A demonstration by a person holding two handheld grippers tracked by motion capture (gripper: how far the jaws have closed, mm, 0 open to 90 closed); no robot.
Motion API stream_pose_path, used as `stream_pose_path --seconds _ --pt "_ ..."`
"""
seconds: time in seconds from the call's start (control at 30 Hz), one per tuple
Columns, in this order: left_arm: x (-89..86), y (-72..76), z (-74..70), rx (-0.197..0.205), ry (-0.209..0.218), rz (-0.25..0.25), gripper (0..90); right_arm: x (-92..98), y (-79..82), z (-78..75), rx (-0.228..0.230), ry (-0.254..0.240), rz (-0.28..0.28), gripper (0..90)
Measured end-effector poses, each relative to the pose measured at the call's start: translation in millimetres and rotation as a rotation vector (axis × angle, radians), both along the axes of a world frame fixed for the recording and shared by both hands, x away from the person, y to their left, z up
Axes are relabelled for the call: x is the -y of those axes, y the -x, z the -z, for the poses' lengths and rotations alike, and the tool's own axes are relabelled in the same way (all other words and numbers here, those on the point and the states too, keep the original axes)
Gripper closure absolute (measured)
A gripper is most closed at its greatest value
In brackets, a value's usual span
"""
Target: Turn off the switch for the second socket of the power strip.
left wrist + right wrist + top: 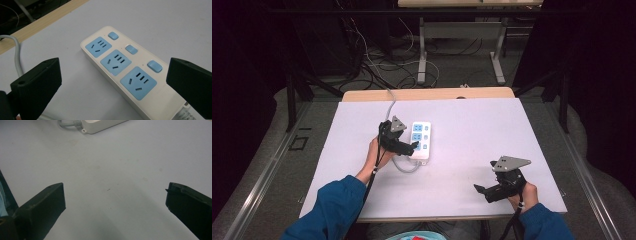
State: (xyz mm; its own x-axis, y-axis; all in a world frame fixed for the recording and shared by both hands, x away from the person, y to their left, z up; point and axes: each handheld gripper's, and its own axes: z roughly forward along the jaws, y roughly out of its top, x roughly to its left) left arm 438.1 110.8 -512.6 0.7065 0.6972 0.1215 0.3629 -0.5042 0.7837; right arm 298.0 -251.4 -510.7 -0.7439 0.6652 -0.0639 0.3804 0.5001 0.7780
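A white power strip (421, 139) with three blue sockets and three blue switches lies flat near the middle of the white table. My left gripper (411, 148) is open and hovers at the strip's left side, its jaws spread wide on either side of the power strip (120, 62) without touching it. My left gripper (112, 68) holds nothing. Over bare table at the front right, my right gripper (482, 192) is open and empty. Beyond my right gripper (115, 192), the strip's cord end (100, 125) lies farther off.
The strip's grey cord (404, 168) loops out of its near end and runs left; a grey cord (17, 53) also lies near the table's wooden far edge (427, 94). The white table top (492, 130) stretches to the right. Beyond the table are desk legs and floor cables.
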Motion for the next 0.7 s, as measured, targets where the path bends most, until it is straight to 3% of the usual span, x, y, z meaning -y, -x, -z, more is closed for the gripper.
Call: stream_pose_path --seconds 0.03,0.07,0.1,0.13,0.47,0.5,0.53,0.6,0.7 --pt "-0.1 -0.1 -0.9 -0.019 -0.008 0.004 0.1 0.4 -0.2 -0.2 -0.001 0.002 -0.004 2.0" --pt "1.3 -1.1 0.6 0.001 0.002 -0.004 0.1 0.0 -0.3 0.4 0.007 -0.007 0.004 2.1" --pt "1.2 -1.5 -0.5 -0.021 -0.002 0.005 0.1 0.3 -0.4 -0.2 -0.003 0.001 0.000 2.1" --pt "2.4 -2.0 0.8 -0.005 0.005 -0.005 0.1 0.5 -0.7 -0.1 -0.002 0.003 -0.007 2.0" --pt "6.0 -8.7 2.9 -0.040 0.003 -0.004 0.0 0.4 -0.2 -0.2 -0.003 0.000 -0.003 2.1" --pt "7.1 -9.3 4.0 -0.027 0.007 -0.008 0.1 0.5 -0.4 -0.1 -0.003 0.001 -0.005 2.1" --pt "6.8 -9.9 2.7 -0.046 -0.006 0.003 0.1 0.5 -0.4 -0.1 -0.004 0.002 -0.005 2.1" --pt "9.6 -10.3 5.0 -0.037 0.010 -0.012 0.1 0.1 -0.2 0.4 0.007 -0.006 0.001 2.1" --pt "10.7 -11.7 4.8 -0.049 -0.004 -0.003 0.6 0.0 0.3 0.1 0.001 0.000 0.003 2.1"
